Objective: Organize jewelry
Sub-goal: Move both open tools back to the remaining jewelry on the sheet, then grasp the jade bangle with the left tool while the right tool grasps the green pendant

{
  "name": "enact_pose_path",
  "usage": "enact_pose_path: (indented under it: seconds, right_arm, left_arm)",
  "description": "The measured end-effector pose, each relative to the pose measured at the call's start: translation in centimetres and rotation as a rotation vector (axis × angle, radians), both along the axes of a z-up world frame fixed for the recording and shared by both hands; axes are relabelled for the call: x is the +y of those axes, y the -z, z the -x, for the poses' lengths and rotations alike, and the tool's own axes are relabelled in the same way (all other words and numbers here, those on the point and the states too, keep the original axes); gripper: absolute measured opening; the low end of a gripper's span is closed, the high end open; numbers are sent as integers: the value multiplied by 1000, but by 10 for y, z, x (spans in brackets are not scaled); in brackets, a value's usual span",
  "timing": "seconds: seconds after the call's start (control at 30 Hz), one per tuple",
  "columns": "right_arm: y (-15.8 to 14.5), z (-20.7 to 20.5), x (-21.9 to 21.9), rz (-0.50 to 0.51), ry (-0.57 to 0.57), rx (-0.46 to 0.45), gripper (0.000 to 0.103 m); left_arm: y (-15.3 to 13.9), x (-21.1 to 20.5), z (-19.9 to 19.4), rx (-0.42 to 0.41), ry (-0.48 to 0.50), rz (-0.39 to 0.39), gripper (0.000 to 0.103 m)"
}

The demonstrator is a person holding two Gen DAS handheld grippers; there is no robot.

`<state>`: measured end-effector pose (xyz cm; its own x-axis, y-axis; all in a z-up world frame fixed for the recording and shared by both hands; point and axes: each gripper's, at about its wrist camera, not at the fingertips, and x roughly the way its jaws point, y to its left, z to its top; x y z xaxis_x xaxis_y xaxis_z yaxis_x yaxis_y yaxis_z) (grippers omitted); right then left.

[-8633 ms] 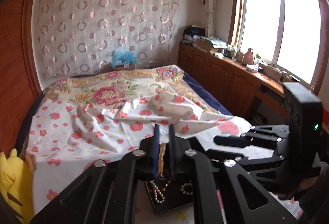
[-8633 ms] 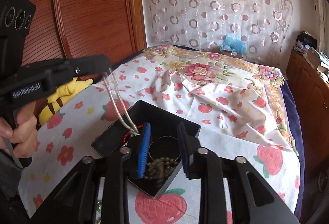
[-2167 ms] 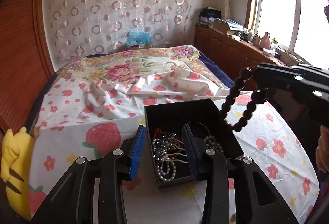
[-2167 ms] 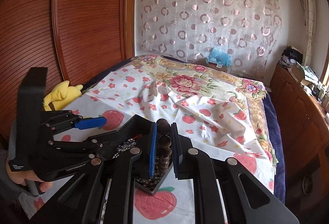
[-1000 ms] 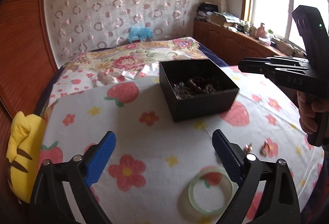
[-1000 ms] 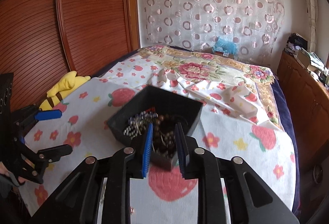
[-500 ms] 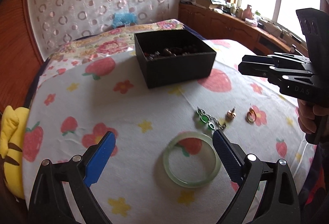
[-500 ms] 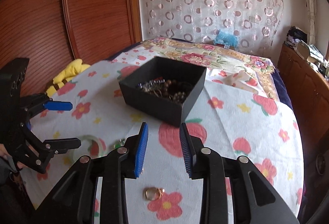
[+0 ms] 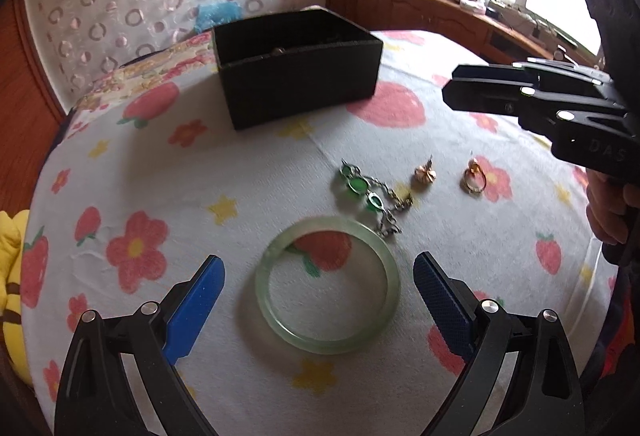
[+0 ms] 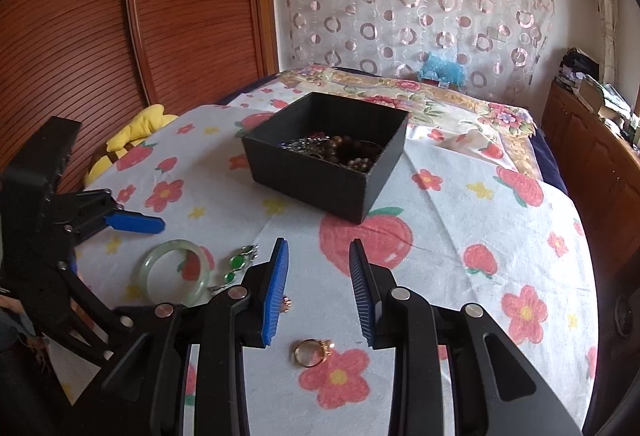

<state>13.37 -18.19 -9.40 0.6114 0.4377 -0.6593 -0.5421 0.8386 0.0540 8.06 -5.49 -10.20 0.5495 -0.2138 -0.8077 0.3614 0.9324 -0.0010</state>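
Where the flower-and-strawberry bedsheet (image 10: 460, 204) spreads flat, items lie as follows, largest first. Black box (image 10: 320, 180), open-topped, on the sheet beyond the loose pieces, holding a heap of beads and chains. Left gripper (image 9: 316, 284), fingers spread wide, holding nothing, its blue pads either side of and just short of the bangle. Right gripper (image 10: 318, 276), fingers parted to a moderate gap, empty, poised above the ring. Pale green bangle (image 9: 327, 285), flat on the sheet. Green-stone chain bracelet (image 9: 370, 198), just beyond the bangle, its end close to the rim. Gold ring (image 10: 310, 352), on a red flower print. Small gold trinket (image 9: 425, 174), between bracelet and ring; its type cannot be told
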Motion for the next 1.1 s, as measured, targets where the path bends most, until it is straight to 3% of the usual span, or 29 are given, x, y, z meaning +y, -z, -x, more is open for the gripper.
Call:
enact_pose_path:
  seconds: [0.3,0.37,0.43,1.1]
  right_arm:
    - [5,0,9,3,-17,28,34]
    - [6,0,11,1,-19,33,34]
    - [6,0,13,0,-25,36,34]
    - [26,3,70,42,-159,144,34]
  left_arm:
    - [3,5,0,-19,-25,-16,91]
    - [2,5,2,-30,-25,-16,84]
    - [-1,7,5,-42,-30,-10,69]
    - [-24,65,39,-105,-188,131,69]
